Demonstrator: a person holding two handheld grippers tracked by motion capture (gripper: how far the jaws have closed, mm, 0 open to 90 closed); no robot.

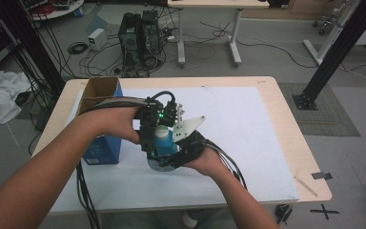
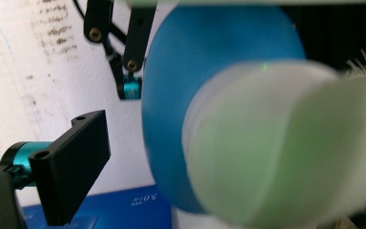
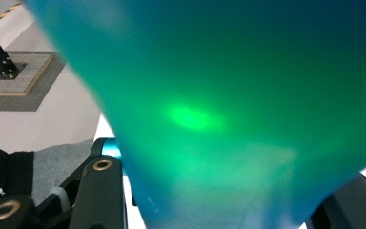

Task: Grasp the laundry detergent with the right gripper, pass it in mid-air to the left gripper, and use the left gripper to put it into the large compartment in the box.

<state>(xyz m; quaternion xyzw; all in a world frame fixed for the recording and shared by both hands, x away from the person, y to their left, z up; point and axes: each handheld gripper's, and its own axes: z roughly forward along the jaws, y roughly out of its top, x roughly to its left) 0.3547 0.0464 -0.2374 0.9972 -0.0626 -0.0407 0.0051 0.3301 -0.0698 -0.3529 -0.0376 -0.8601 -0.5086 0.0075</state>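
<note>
A blue bottle (image 1: pixel 163 137) with a white cap is held above the middle of the table, between the two hands. My right gripper (image 1: pixel 178 149) comes in from the right and is shut on the bottle's body; in the right gripper view the blue bottle (image 3: pixel 243 95) fills the space between both jaws. My left gripper (image 1: pixel 153 143) reaches down from the left beside the bottle. In the left gripper view the bottle (image 2: pixel 195 71) and its blurred white cap (image 2: pixel 276 143) loom very close. One of the left fingers (image 2: pixel 71 167) stands clear of them, and the other is hidden.
An open blue cardboard box (image 1: pixel 102 119) stands on the table just left of the hands. A white mat (image 1: pixel 238 124) covers most of the wooden table (image 1: pixel 290 143). Something round and grey (image 1: pixel 158 164) lies under the bottle. Cables trail from both grippers toward the front edge.
</note>
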